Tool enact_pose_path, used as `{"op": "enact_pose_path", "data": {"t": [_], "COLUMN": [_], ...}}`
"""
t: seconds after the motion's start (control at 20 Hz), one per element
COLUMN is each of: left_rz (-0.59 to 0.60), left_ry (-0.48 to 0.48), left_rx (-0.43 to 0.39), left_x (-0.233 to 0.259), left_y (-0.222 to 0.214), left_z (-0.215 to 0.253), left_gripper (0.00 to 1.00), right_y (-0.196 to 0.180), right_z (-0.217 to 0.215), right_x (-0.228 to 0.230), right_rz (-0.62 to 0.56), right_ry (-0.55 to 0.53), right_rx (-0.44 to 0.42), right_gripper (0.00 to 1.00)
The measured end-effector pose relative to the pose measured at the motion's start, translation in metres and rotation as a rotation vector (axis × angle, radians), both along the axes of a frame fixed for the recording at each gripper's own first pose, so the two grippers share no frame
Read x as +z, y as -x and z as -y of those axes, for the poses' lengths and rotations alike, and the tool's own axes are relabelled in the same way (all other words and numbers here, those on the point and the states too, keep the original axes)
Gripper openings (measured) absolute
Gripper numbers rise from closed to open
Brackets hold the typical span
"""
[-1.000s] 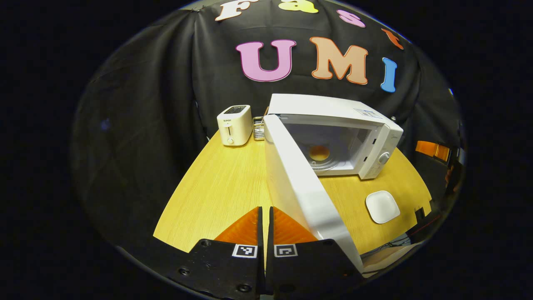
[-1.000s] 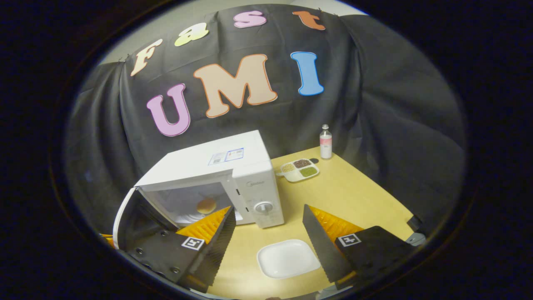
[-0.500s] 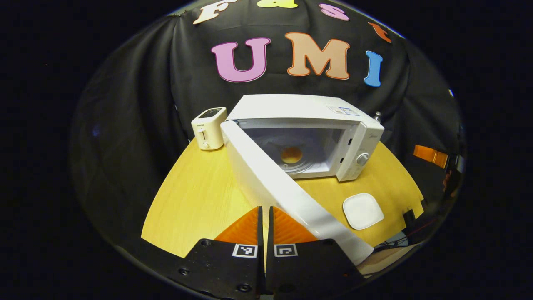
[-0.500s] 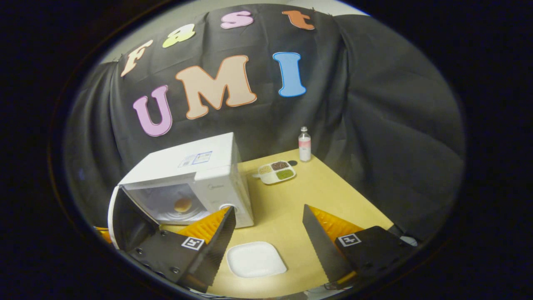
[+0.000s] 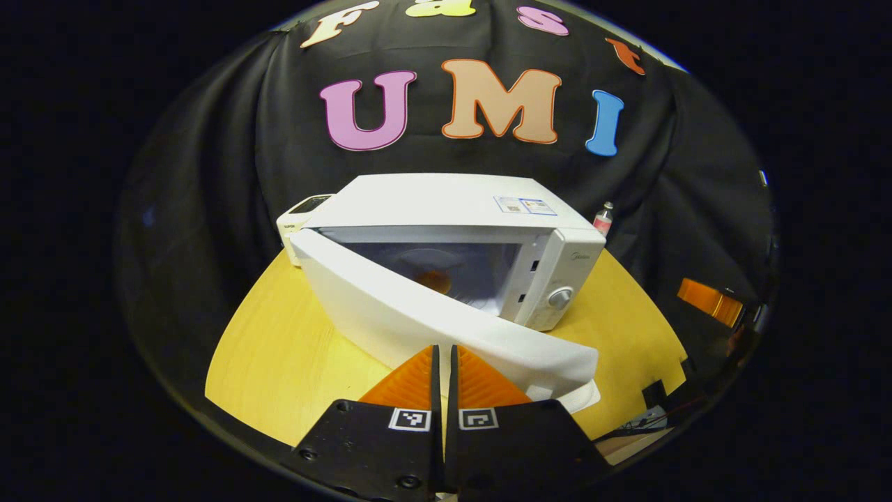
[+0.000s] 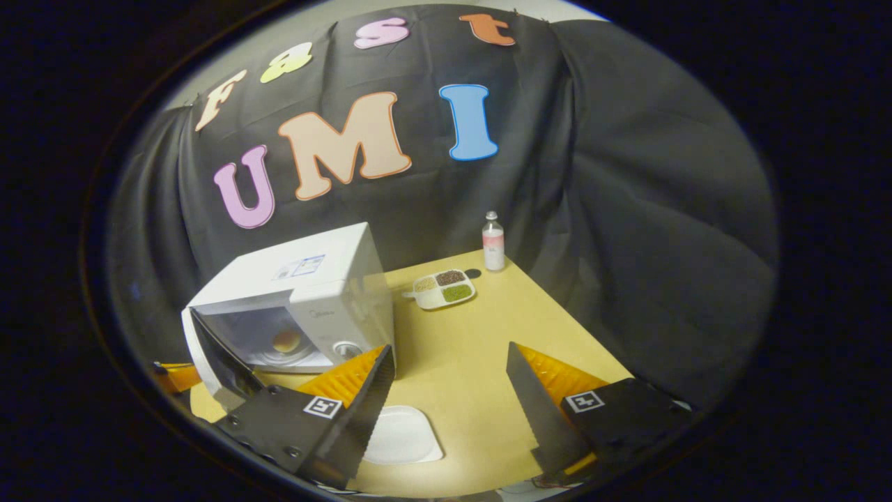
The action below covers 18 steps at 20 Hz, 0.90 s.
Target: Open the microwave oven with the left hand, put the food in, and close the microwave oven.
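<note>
Left gripper [image 5: 443,366] jaws pressed together against microwave door [image 5: 446,324]; right gripper [image 6: 449,390] jaws spread.

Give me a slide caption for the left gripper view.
Shut left tool behind half-open white microwave door, round bun inside.

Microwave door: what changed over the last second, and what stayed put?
The microwave door has swung from wide open to roughly half closed, with the left hand-held gripper, fingers shut, right at its outer face. The bun stays inside on the turntable, the white plate on the table; the right hand-held gripper stays open and empty.
</note>
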<state>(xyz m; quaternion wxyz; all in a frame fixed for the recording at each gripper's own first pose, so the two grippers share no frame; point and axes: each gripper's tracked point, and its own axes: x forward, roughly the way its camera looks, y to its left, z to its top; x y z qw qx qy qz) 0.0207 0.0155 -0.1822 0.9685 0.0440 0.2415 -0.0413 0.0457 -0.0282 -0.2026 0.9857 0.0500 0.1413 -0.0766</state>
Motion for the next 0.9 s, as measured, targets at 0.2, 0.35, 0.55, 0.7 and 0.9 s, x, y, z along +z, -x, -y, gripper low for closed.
{"op": "enact_pose_path", "data": {"t": [0.2,0.35,0.55,0.7,0.9], "left_rz": [0.016,0.031,0.058,0.07,0.078], "left_ry": [0.03,0.047,0.114,0.141,0.163], "left_rx": [-0.022,-0.03,-0.055,-0.046,-0.032], "left_x": [0.002,0.006,0.008,0.006,0.005], "left_y": [-0.013,-0.023,-0.039,-0.048,-0.06], "left_z": [0.028,0.042,0.07,0.081,0.088], "left_gripper": [0.01,0.0,0.01,0.0,0.0], "right_y": [0.004,0.007,0.01,0.007,0.004], "right_z": [0.013,0.021,0.025,0.028,0.023], "right_x": [0.001,-0.003,-0.01,-0.008,-0.014], "right_rz": [-0.009,-0.022,-0.031,-0.025,-0.04], "right_ry": [0.008,0.027,0.018,0.021,0.027], "right_rx": [0.006,0.011,0.029,0.037,0.071], "right_gripper": [1.0,1.0,1.0,1.0,1.0]}}
